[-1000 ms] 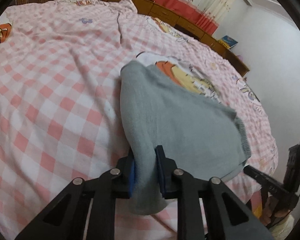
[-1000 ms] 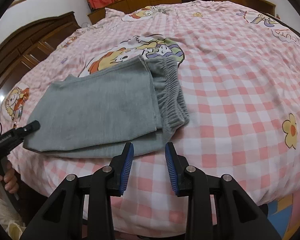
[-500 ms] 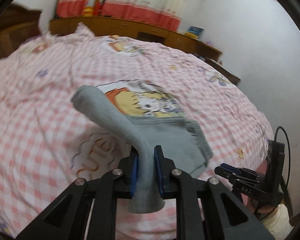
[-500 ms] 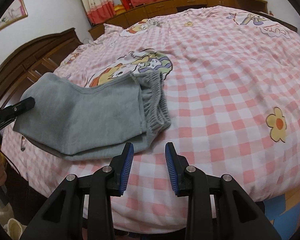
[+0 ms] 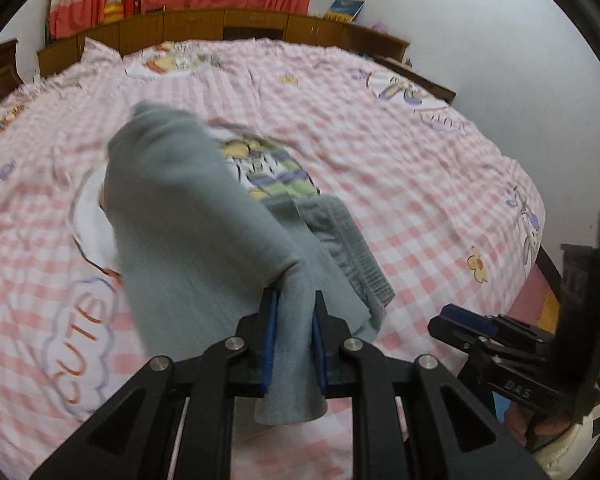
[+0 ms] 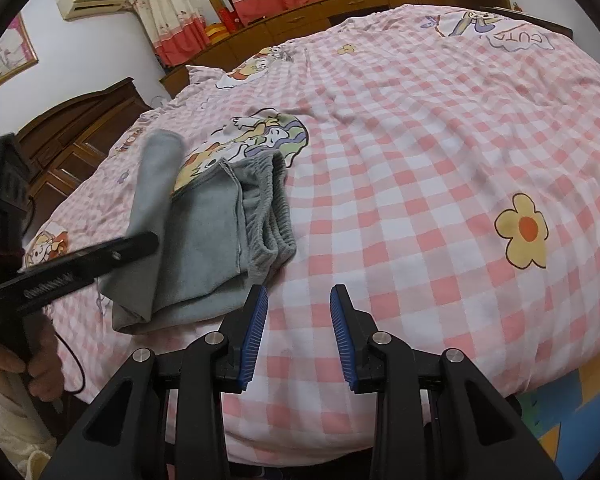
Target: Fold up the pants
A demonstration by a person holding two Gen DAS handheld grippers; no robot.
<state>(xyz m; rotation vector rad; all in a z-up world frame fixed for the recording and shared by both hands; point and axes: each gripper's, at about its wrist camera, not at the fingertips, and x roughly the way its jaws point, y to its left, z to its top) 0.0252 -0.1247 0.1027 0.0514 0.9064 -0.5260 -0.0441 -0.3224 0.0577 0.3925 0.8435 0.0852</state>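
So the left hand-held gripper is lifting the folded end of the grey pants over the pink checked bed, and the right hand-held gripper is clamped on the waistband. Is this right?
Not quite. The right hand-held gripper holds nothing: in the right wrist view its jaws stand apart over the pink checked bed, short of the waistband. The left hand-held gripper does grip the grey pants and lifts that end.

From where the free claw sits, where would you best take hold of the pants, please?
Probably the elastic waistband, at its near corner, coming in low from the right claw side: it lies bunched and thick at the open bed edge, nearest that claw.
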